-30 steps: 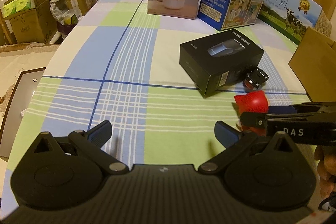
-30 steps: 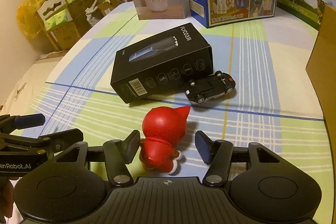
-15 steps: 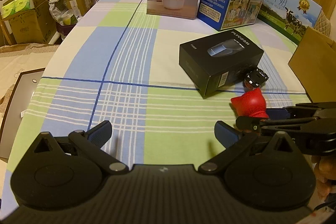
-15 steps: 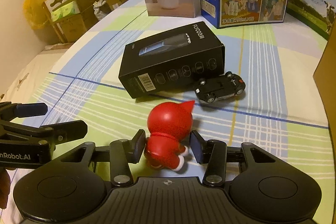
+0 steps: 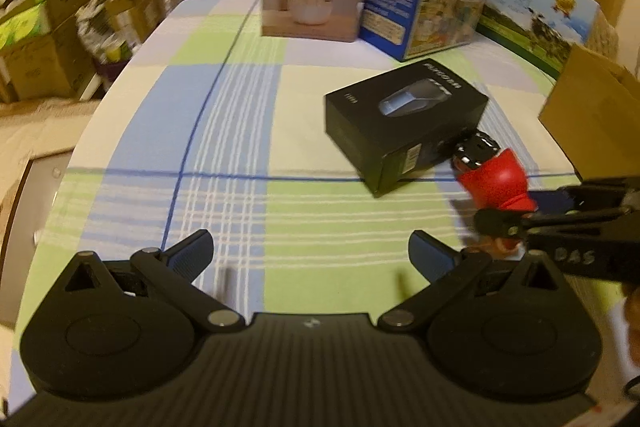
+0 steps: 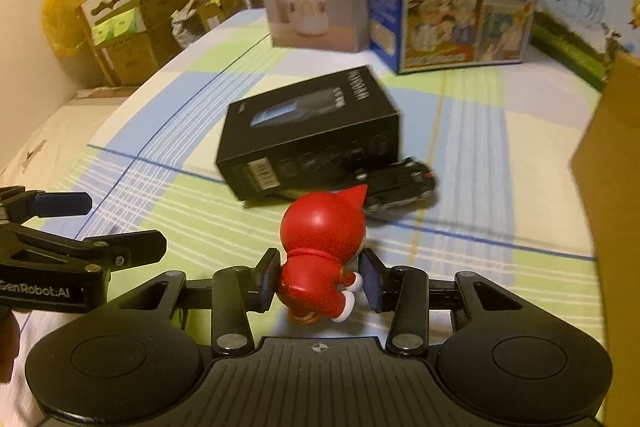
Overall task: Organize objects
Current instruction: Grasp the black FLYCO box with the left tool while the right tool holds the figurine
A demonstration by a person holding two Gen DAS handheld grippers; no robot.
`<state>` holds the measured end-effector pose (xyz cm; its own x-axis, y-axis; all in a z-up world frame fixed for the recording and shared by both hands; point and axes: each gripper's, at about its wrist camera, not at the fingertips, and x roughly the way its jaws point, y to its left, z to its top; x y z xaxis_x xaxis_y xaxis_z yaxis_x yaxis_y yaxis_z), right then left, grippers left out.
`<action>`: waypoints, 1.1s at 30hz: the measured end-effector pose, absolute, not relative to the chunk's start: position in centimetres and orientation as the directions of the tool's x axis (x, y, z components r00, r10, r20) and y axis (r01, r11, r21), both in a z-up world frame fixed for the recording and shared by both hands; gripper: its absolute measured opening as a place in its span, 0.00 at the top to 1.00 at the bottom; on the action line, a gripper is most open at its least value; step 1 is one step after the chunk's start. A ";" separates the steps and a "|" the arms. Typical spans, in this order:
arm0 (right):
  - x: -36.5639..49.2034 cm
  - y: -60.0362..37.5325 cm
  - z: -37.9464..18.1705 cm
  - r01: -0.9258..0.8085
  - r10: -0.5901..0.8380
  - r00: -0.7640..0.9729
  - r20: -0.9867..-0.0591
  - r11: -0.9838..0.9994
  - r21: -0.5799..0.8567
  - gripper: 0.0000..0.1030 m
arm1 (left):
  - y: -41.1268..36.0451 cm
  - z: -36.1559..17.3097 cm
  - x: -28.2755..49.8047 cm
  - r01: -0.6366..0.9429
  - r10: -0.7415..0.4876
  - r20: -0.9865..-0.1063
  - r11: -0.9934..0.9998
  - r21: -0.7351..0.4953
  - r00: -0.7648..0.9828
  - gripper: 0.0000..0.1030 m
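right tongs point(image 6: 320, 281) closing on red figurine point(image 6: 320, 251), pads pressed against both flanks of its body, feet just above checked desk point(image 6: 480, 131); left tongs point(image 5: 310, 255) spread wide, holding nothing, hovering over bare cloth; black box point(image 6: 312, 135) lying flat just beyond figurine, toy car point(image 6: 400, 183) tucked against its near corner, partly hidden by figurine's ear; blurred by motion, box lettering unreadable.

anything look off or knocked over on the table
Yes: the black toy car beside the black box lies tipped over, underside and wheels showing. The red figure stands between the right gripper's closing jaws.
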<state>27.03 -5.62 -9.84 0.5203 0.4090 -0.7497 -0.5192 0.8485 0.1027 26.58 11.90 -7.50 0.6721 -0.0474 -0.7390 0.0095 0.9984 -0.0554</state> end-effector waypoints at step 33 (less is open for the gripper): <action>30.3 -9.7 -7.9 -0.394 0.359 0.592 -0.721 0.910 0.130 0.61 | 5.2 -7.6 41.3 0.627 -0.297 -0.822 0.773 0.092 0.487 0.12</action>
